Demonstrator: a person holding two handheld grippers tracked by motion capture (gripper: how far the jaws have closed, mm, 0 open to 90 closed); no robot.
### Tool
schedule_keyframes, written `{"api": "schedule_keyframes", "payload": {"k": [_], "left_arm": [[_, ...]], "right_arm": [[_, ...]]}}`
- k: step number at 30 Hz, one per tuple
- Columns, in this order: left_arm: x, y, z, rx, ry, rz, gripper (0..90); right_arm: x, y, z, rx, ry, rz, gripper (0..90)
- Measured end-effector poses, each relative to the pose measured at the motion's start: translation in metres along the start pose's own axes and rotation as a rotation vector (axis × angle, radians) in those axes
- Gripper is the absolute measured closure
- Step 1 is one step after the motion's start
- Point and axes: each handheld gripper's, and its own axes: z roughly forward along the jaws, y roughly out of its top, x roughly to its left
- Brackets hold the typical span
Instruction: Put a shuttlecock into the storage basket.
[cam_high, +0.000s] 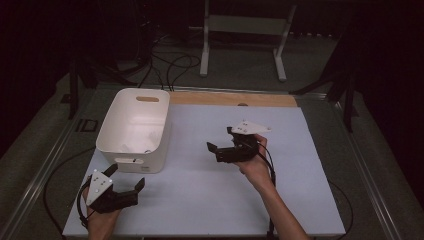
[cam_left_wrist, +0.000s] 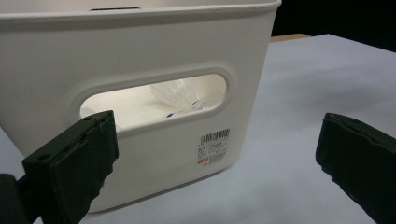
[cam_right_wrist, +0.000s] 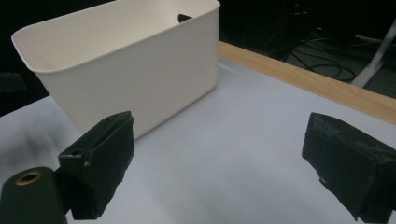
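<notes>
The left gripper sits low on the worktop, just in front of the white bin, with its fingers wide open and holding nothing. Something white and feathery lies inside the bin. The right gripper floats to the bin's right, fingers also wide and bare. It looks like the start of taking hold of the bin; next, each gripper must close in on a wall.

Light falls from above onto the pale desk, while the surroundings sink into near-black. Shadows are soft and faint. The white bin glows through its handle slot; the near jaws look slightly blurred.
</notes>
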Motion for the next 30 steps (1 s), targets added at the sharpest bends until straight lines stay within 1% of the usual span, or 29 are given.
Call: {"api": "schedule_keyframes", "payload": {"k": [2,5,9,14,21,22,24,25,26,27,29,30], "left_arm": [[-0.001,0.001,0.001,0.001,-0.004,0.003,0.0],[-0.001,0.002,0.003,-0.002,-0.008,-0.002,0.0],[-0.003,0.005,0.005,-0.004,-0.015,0.002,0.0],[-0.001,0.008,0.006,-0.015,-0.016,-0.008,0.0],[0.000,0.014,0.012,-0.012,-0.026,-0.001,0.0],[0.000,0.015,0.013,-0.012,-0.028,-0.003,0.0],[0.000,0.016,0.014,-0.013,-0.029,-0.005,0.0],[-0.001,0.016,0.015,-0.012,-0.027,-0.002,0.0],[-0.001,0.016,0.015,-0.012,-0.026,0.000,0.0],[0.000,0.016,0.014,-0.009,-0.026,0.001,0.0],[-0.001,0.017,0.013,-0.013,-0.019,0.011,0.0],[-0.001,0.017,0.013,-0.015,-0.018,0.012,0.0]], "right_arm": [[-0.002,-0.005,-0.004,-0.002,-0.007,0.007,9.0],[-0.007,-0.012,-0.010,0.009,-0.025,0.012,9.0],[-0.012,-0.018,-0.020,-0.013,-0.047,0.018,9.1],[-0.018,-0.028,-0.030,-0.012,-0.068,0.030,9.0],[-0.029,-0.045,-0.046,-0.011,-0.103,0.049,9.1],[-0.031,-0.047,-0.048,-0.016,-0.103,0.050,9.0],[-0.033,-0.052,-0.053,-0.020,-0.119,0.047,9.1],[-0.034,-0.054,-0.056,-0.023,-0.122,0.049,9.1],[-0.035,-0.056,-0.058,-0.027,-0.125,0.061,9.1],[-0.036,-0.057,-0.060,-0.030,-0.128,0.061,9.1],[-0.037,-0.061,-0.065,-0.055,-0.138,0.061,9.1],[-0.037,-0.064,-0.068,-0.056,-0.134,0.064,9.1]]}}
